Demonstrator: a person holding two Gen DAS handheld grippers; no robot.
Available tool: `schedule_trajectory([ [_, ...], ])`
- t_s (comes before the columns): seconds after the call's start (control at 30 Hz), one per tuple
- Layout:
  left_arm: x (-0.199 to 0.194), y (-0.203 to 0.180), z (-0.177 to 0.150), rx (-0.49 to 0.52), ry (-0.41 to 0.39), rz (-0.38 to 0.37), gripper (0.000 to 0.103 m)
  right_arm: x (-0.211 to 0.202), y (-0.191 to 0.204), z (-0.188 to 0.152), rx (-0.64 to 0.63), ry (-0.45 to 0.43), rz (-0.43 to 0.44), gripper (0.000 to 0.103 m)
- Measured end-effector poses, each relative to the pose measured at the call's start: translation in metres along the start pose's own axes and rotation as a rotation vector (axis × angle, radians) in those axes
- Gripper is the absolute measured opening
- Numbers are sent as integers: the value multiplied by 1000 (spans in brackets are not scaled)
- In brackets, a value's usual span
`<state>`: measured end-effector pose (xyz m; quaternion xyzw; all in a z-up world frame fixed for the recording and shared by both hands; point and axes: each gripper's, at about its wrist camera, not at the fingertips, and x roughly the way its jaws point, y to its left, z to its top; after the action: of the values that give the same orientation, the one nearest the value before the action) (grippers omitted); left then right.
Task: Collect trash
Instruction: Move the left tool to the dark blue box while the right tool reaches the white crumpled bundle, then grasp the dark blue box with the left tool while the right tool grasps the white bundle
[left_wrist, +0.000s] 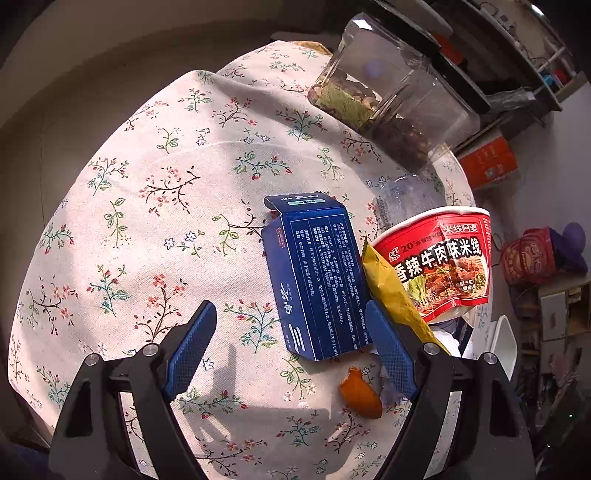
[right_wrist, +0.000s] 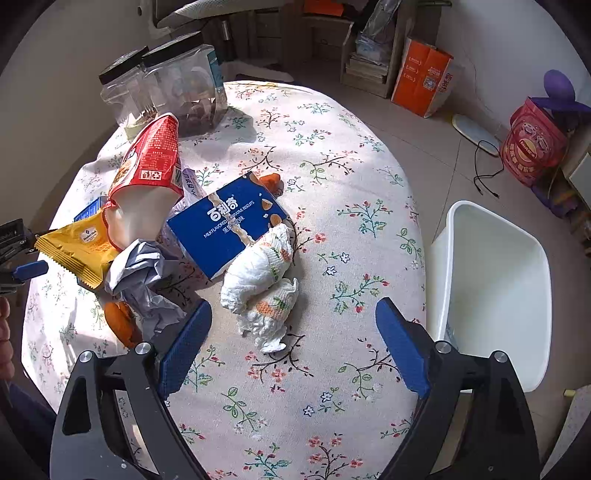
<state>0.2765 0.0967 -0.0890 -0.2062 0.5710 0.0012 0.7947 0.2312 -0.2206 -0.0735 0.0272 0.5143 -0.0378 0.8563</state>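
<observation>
The trash lies in a heap on the flowered tablecloth (right_wrist: 332, 177). In the left wrist view a dark blue carton (left_wrist: 314, 273) lies flat beside a yellow wrapper (left_wrist: 395, 295), a tipped red noodle cup (left_wrist: 439, 258) and an orange peel (left_wrist: 360, 395). My left gripper (left_wrist: 290, 314) is open above the carton's near end, pressing on nothing. In the right wrist view a crumpled white tissue (right_wrist: 258, 284) lies just ahead of my open right gripper (right_wrist: 293, 308). Behind it are a blue biscuit box (right_wrist: 229, 225), crumpled grey paper (right_wrist: 144, 273), the noodle cup (right_wrist: 147, 170) and the yellow wrapper (right_wrist: 74, 247).
A white bin (right_wrist: 491, 288) stands on the floor at the table's right edge. Clear plastic jars (right_wrist: 166, 85) stand at the far side of the table. An orange carton (right_wrist: 421, 81) and a red tin (right_wrist: 532, 151) sit on the floor beyond. A hand (right_wrist: 5, 332) shows at the left edge.
</observation>
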Motion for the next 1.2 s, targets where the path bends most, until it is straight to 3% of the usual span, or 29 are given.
schedule_trajectory([
  [0.2,32,-13,4,18,69,-3,80,16,3,2,20,30,23,83],
  [0.37,47,-21,9,26,77,2,80,27,10,5,4,29,13,83],
  [0.57,62,-30,3,77,99,61,80,37,13,7,-1,40,9,78],
  [0.63,65,-28,2,77,103,77,72,39,13,7,1,46,14,73],
  [0.77,62,-28,2,79,86,98,56,49,14,5,-5,85,32,56],
  [0.83,58,-24,0,73,74,108,56,54,15,3,-9,114,65,42],
  [1.03,40,-17,-1,45,33,114,55,41,16,5,0,100,102,38],
  [1.2,8,-23,-3,80,-58,116,55,16,12,8,13,53,151,38],
])
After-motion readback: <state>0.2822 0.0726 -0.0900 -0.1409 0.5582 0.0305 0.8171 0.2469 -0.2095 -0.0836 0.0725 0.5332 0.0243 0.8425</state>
